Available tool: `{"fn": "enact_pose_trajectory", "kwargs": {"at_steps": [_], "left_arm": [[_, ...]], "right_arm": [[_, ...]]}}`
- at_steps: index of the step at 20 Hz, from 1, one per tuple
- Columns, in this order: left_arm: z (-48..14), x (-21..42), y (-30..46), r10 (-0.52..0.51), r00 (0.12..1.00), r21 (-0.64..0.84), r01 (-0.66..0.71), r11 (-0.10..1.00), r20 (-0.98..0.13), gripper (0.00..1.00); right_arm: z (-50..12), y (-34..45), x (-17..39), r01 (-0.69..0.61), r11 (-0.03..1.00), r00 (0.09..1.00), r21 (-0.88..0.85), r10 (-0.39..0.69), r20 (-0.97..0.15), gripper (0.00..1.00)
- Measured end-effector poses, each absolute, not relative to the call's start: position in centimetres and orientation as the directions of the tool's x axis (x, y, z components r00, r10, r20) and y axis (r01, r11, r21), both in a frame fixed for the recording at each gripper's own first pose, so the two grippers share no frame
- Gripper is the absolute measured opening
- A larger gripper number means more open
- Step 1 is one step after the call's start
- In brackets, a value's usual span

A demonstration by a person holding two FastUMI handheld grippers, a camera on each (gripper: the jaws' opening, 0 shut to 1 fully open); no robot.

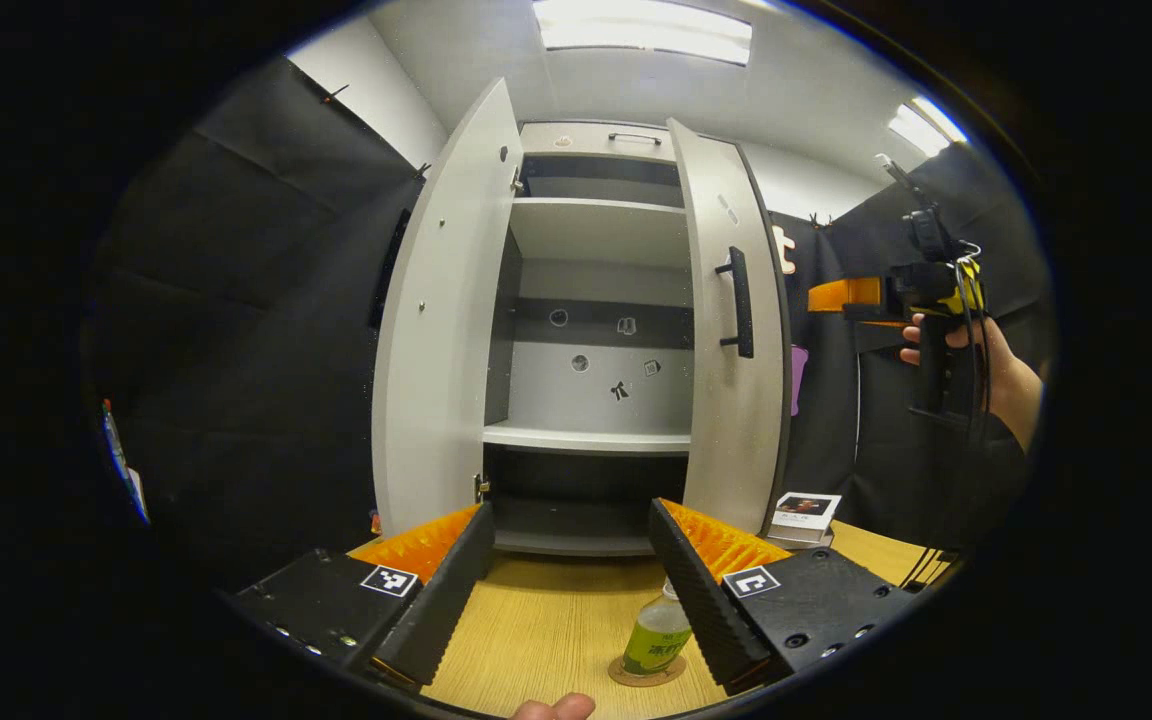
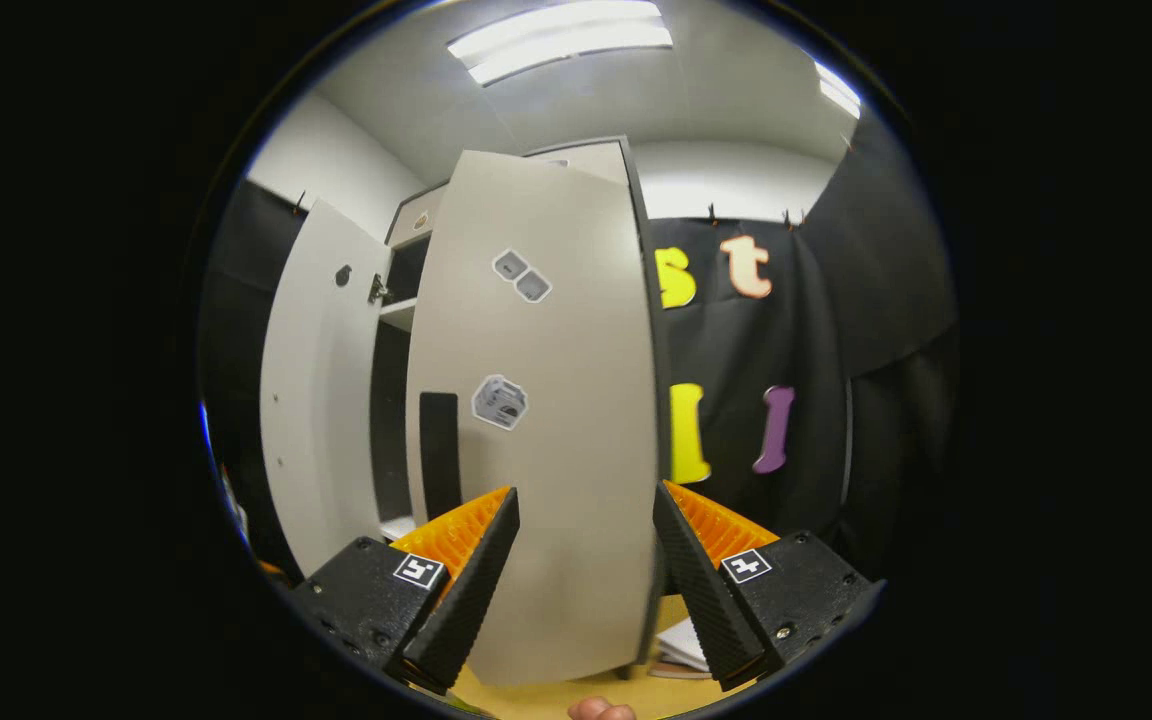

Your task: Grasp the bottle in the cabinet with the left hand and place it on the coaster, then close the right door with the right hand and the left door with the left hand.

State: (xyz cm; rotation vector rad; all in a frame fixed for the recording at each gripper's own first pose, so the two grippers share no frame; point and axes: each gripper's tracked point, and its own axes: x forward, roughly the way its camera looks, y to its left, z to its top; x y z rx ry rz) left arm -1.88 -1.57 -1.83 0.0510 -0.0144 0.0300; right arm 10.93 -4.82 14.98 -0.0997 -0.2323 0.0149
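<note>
Left claw (image 1: 568, 580) spread and empty, bottle (image 1: 658, 636) down on the coaster (image 1: 646, 676)!

In the left gripper view we've got our fingers wide apart, touching nothing, the bottle standing upright on the table (image 1: 546, 620) just inside the right finger. It looks like light, smooth plastic, a bit slippery, best gripped mid-body. Both doors hang open. In the right gripper view our right claw (image 2: 586, 570) is spread too, holding nothing, facing the right door (image 2: 546, 420): stiff, hinged panel, so we'd push its flat face near the free edge.

Recording booth: black cloth walls (image 1: 266, 300), cabinet (image 1: 586, 330).
</note>
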Motion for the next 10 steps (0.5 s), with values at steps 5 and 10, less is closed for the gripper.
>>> {"fn": "enact_pose_trajectory", "kwargs": {"at_steps": [5,10], "left_arm": [[-2.4,-1.7,-2.8,-0.005,1.000,0.045,0.005,0.999,-0.010,0.95],[-2.8,-1.1,-5.4,-0.066,0.998,0.041,0.067,0.997,-0.018,0.95]], "right_arm": [[12.3,-4.8,6.5,0.036,0.990,0.969,-0.133,-0.001,0.249,0.83],[8.3,-4.5,4.1,0.052,0.984,0.979,-0.169,-0.017,0.202,0.83]]}}
